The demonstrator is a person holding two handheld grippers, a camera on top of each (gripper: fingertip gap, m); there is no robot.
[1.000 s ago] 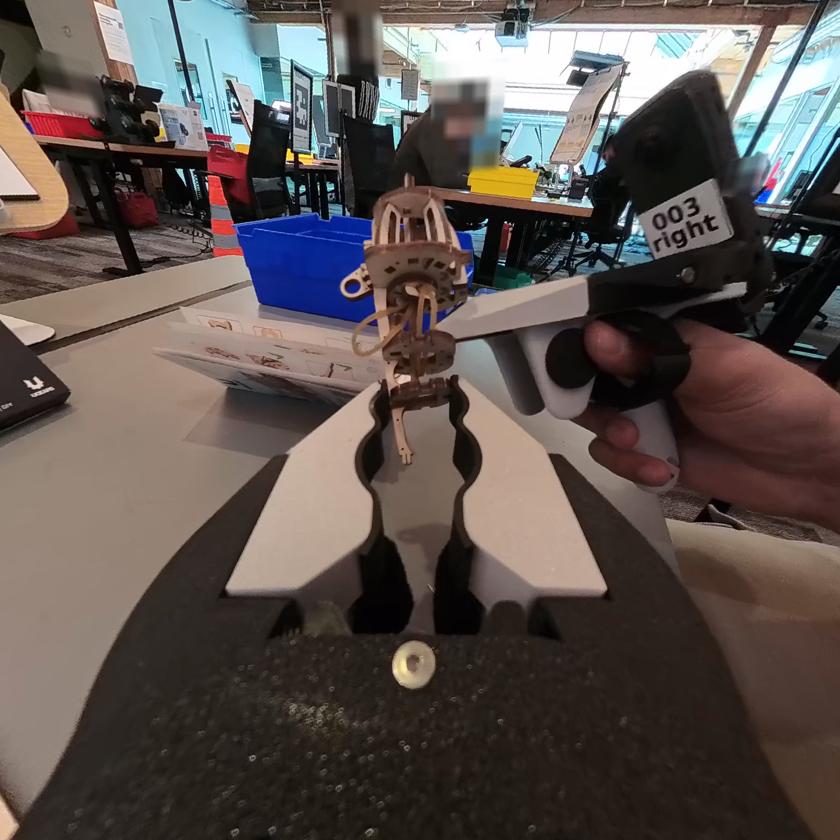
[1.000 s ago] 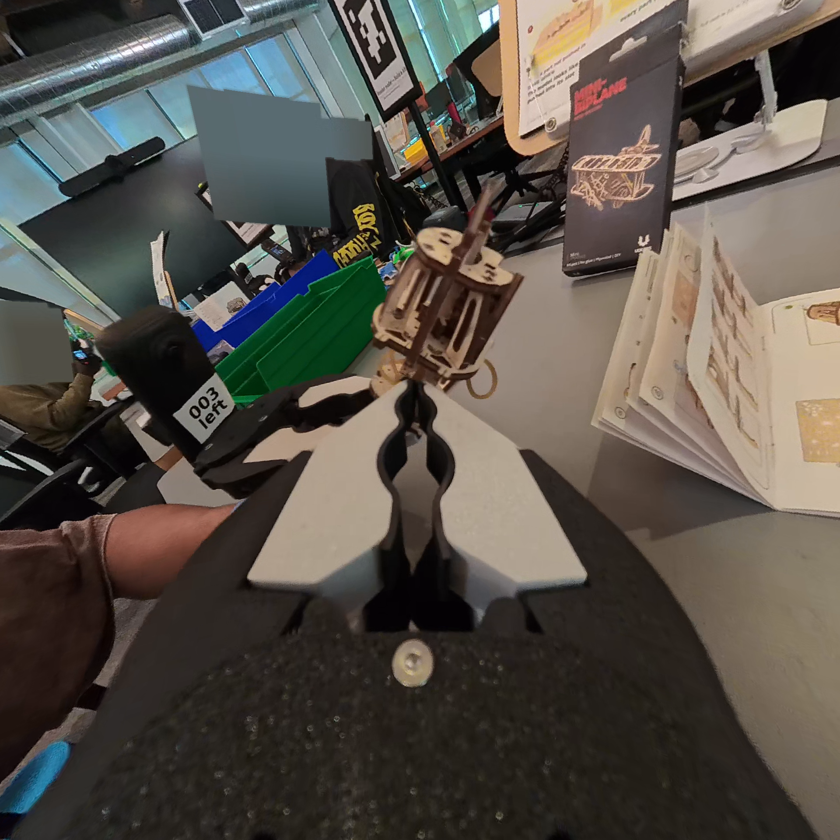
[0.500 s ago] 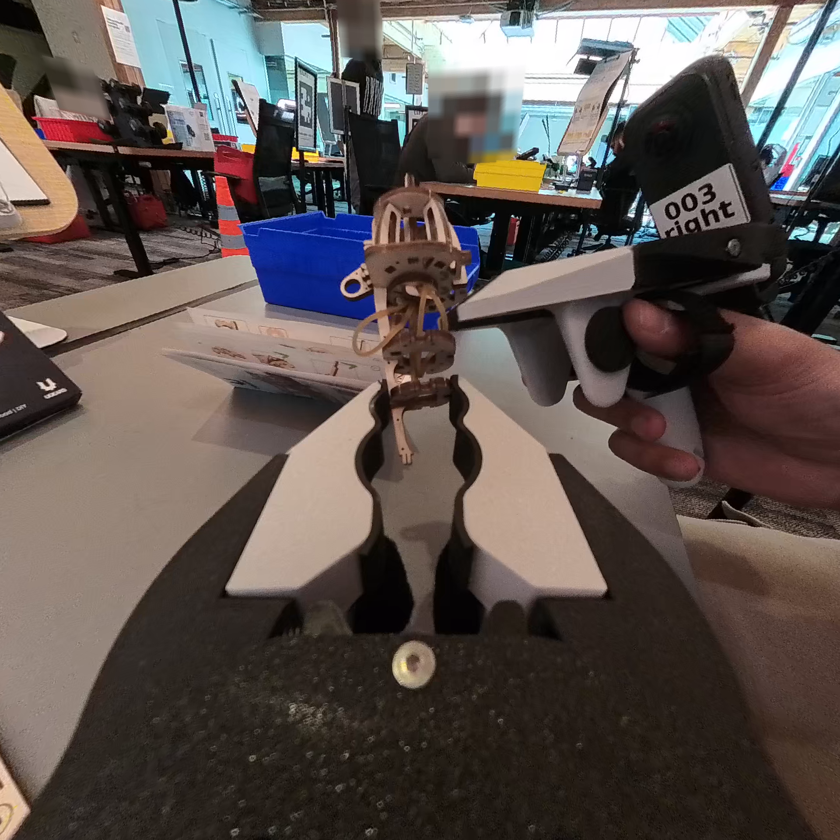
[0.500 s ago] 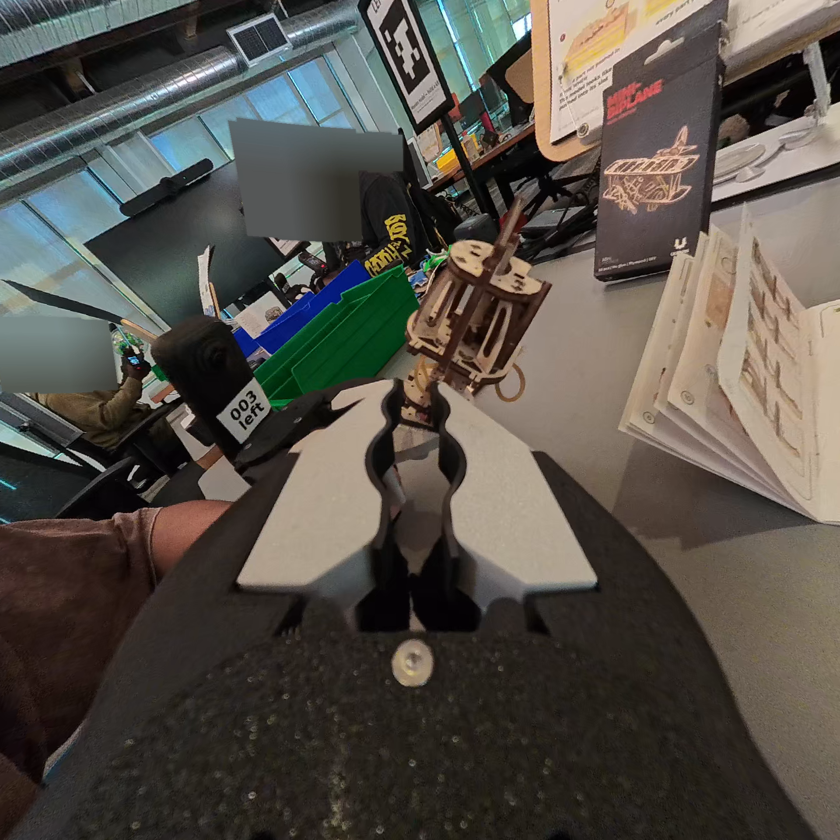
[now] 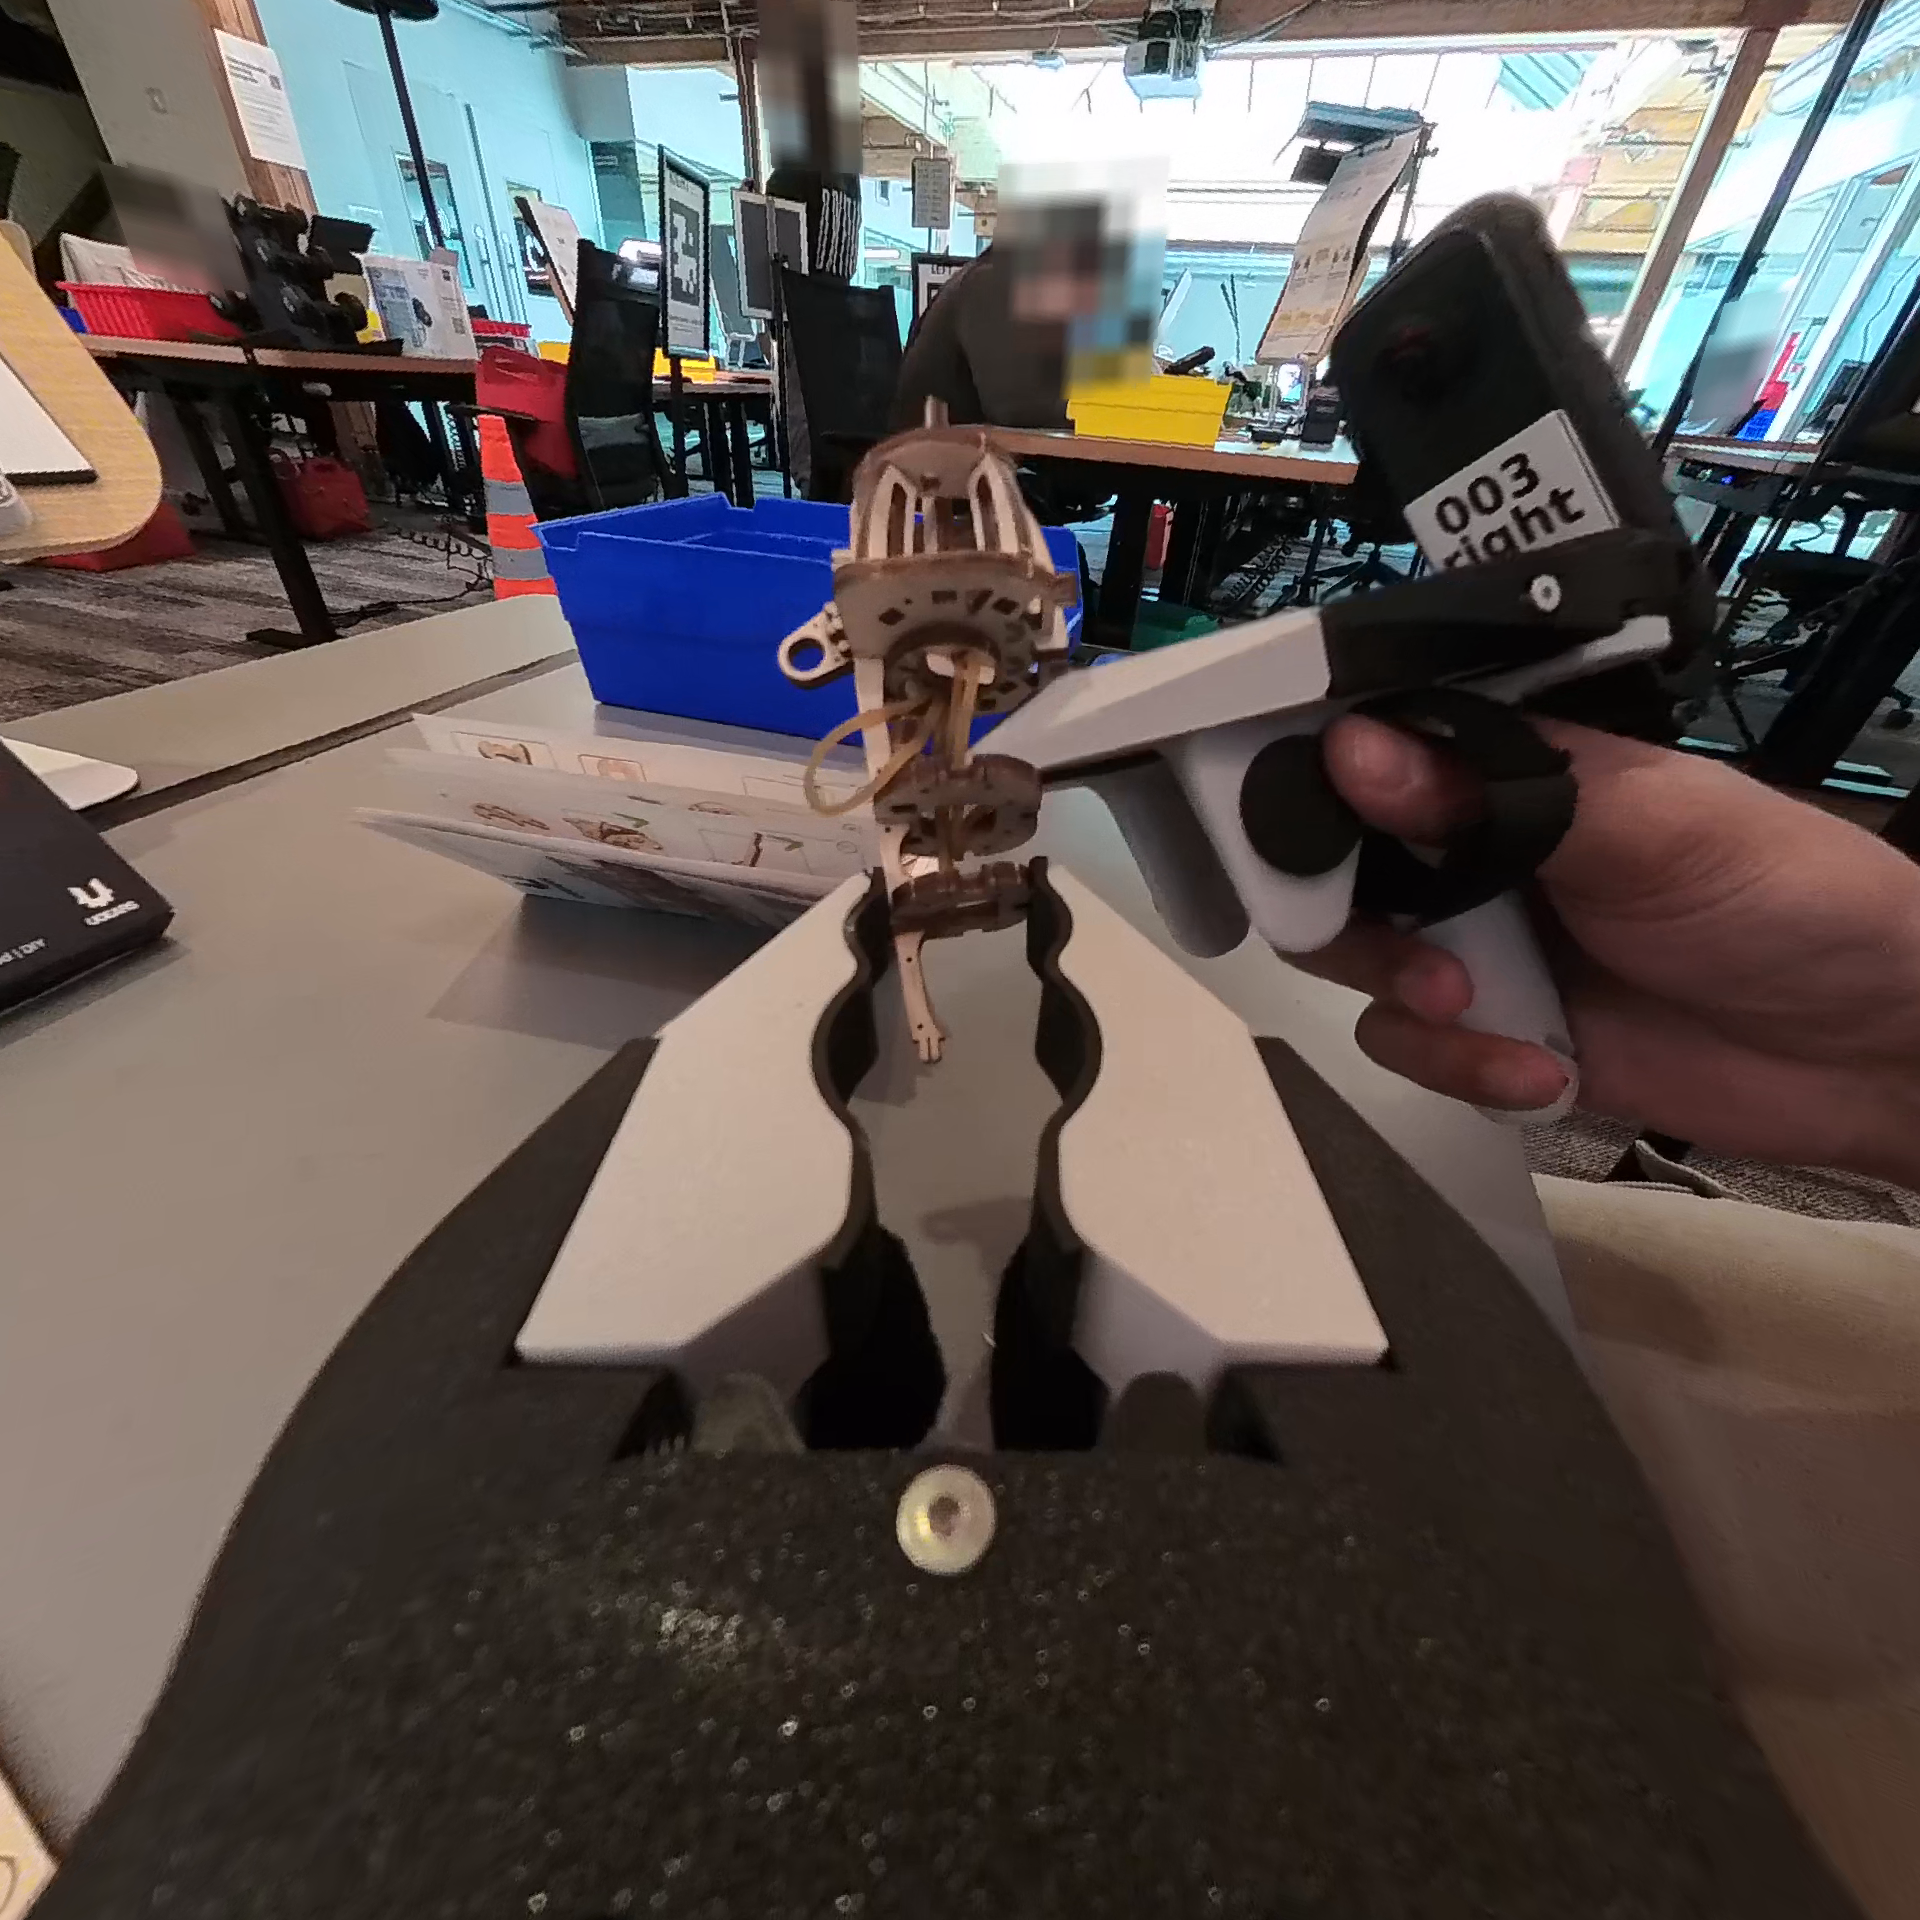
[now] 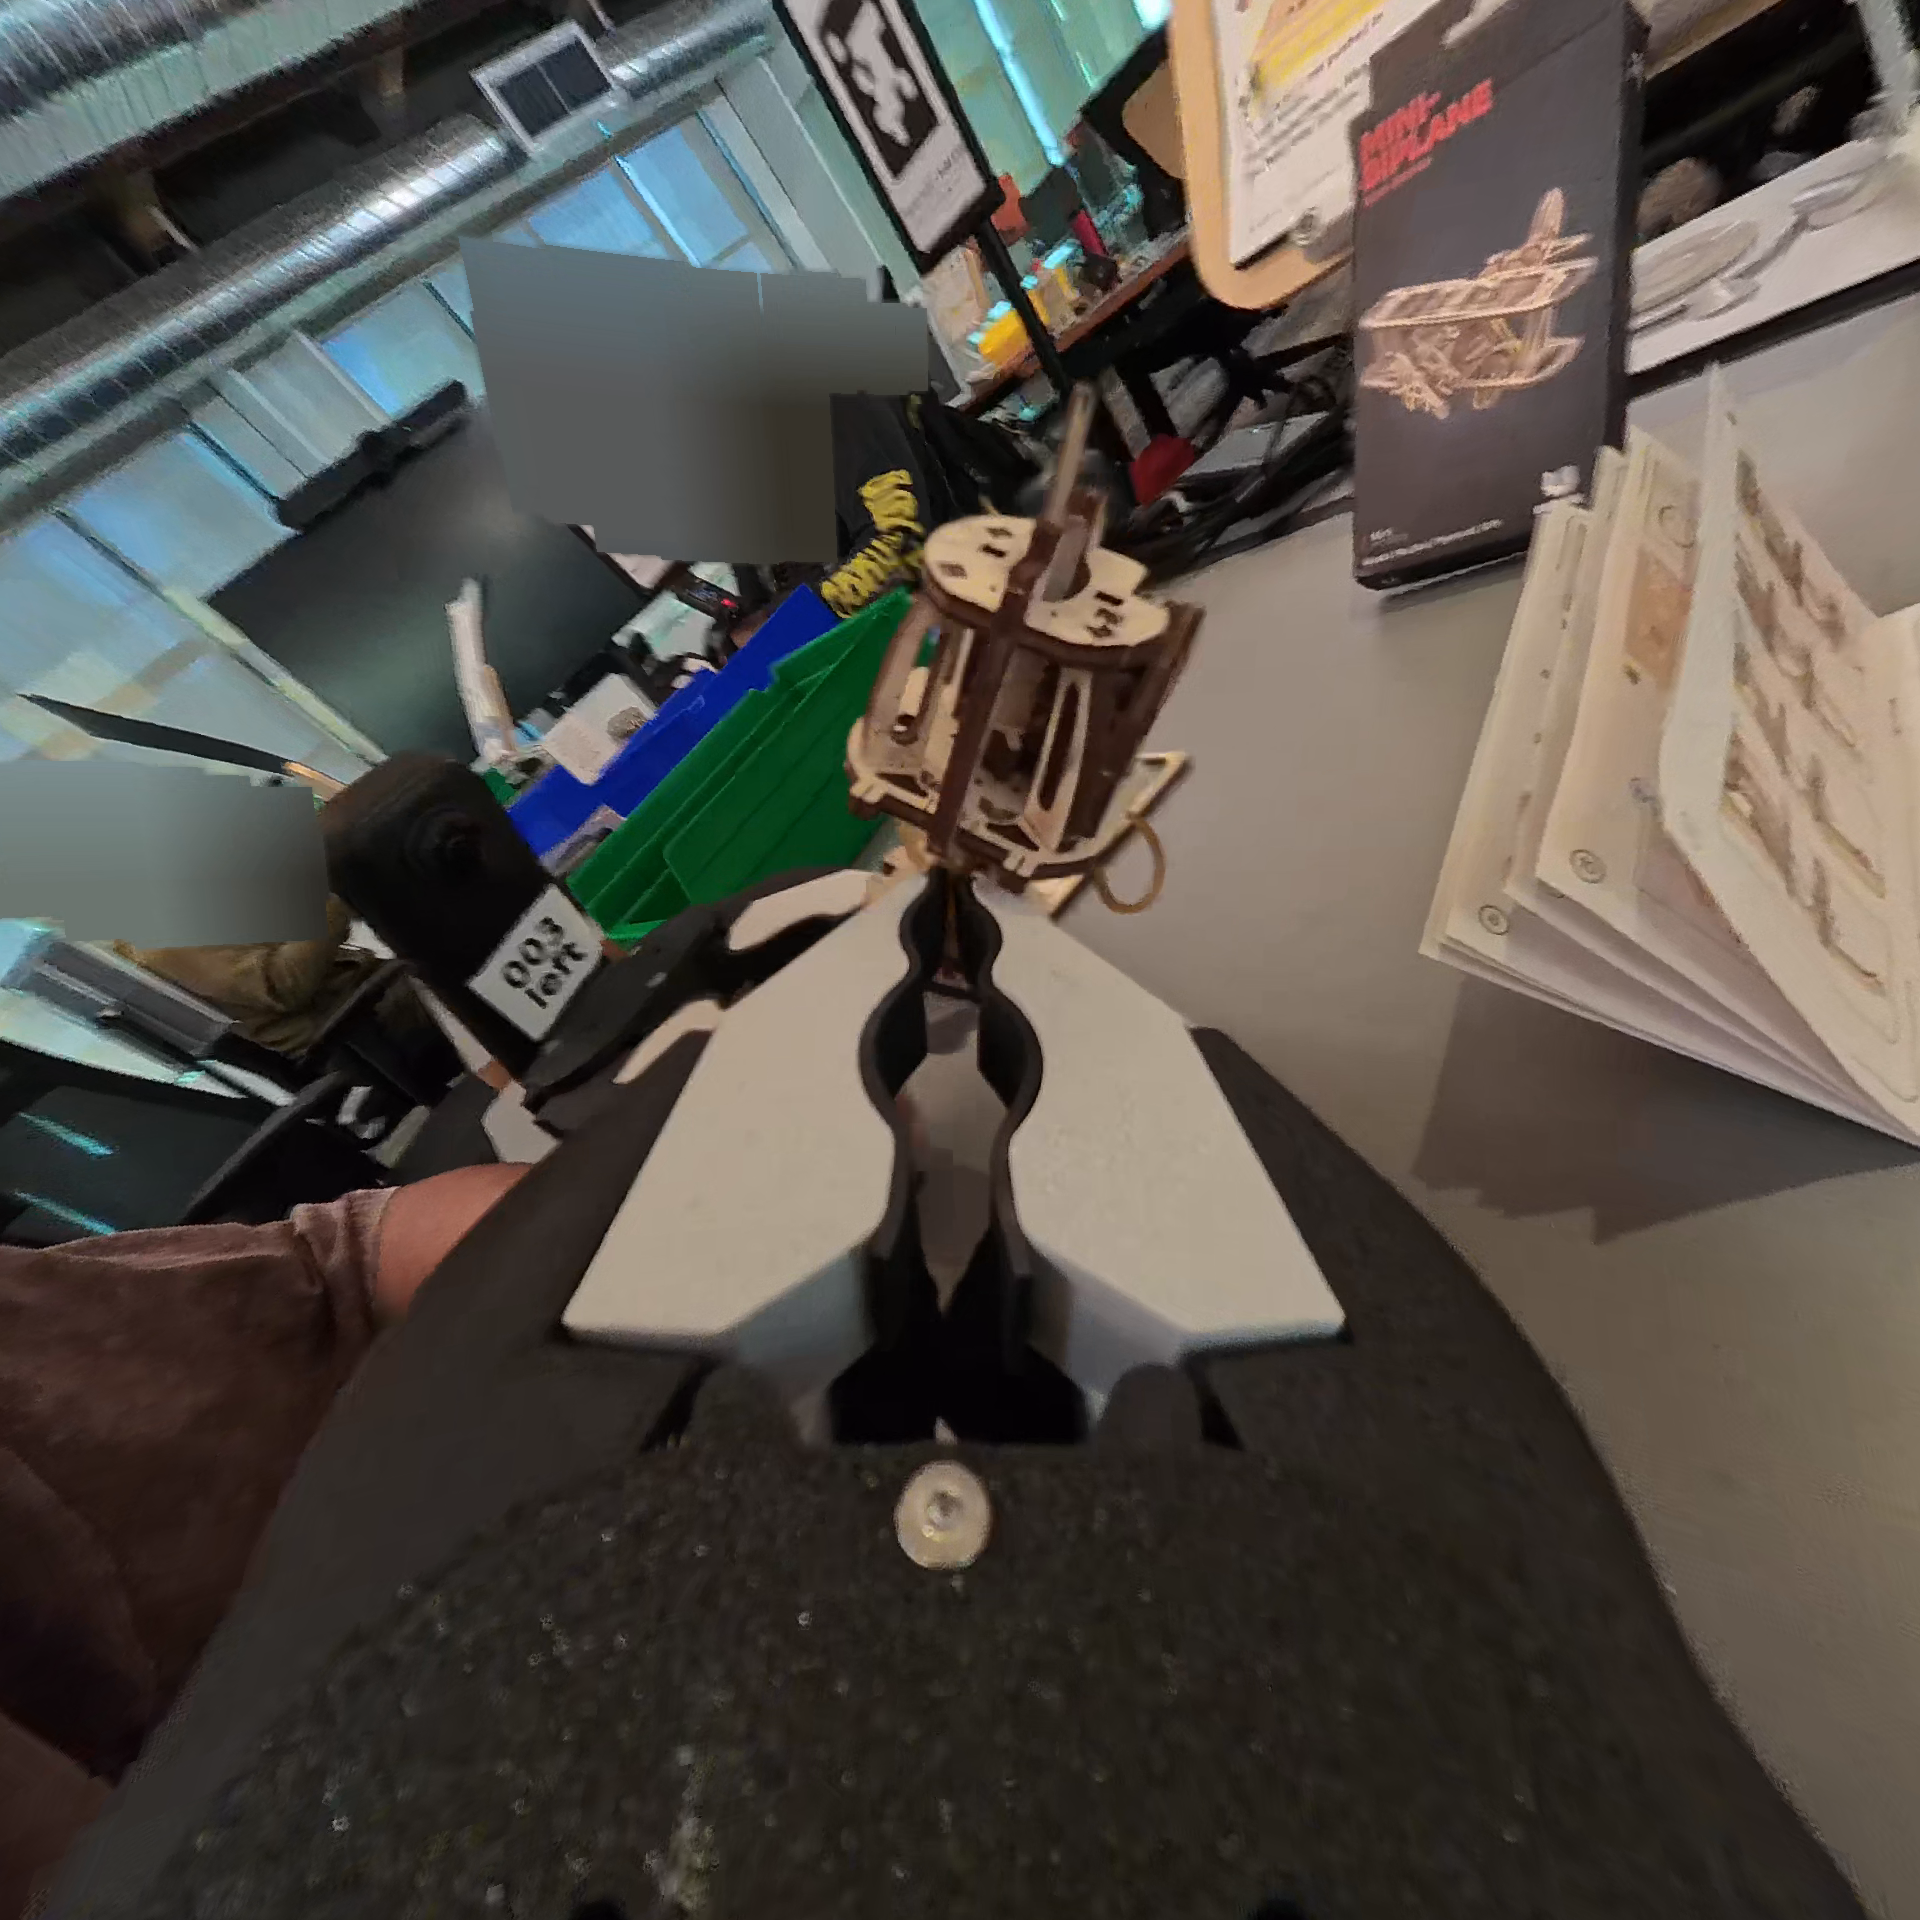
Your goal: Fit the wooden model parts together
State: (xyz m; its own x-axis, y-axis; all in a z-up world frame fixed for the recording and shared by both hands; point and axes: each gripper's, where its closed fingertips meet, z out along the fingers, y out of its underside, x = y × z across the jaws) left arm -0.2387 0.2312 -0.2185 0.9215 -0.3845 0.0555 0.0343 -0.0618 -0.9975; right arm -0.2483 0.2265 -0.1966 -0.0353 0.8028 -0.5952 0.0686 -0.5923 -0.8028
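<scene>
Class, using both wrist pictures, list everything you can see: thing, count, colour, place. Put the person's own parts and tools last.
Wooden model assembly: one, tan and brown, held up above the table.
Rubber band: one, yellowish, looped on the assembly.
Instruction booklet: one, white, open on the table.
Model kit box: one, black, standing behind the booklet.
Blue bin: one, far side of the table.
Green bins: number unclear, beside blue ones.
Yellow bin: one, on a distant desk.
Table: one, grey.
Left tongs: white with black pads, shut on the assembly's lowest disc.
Right tongs: same colours, shut on its lower stem.
Hand: one, holding the right tongs.
</scene>
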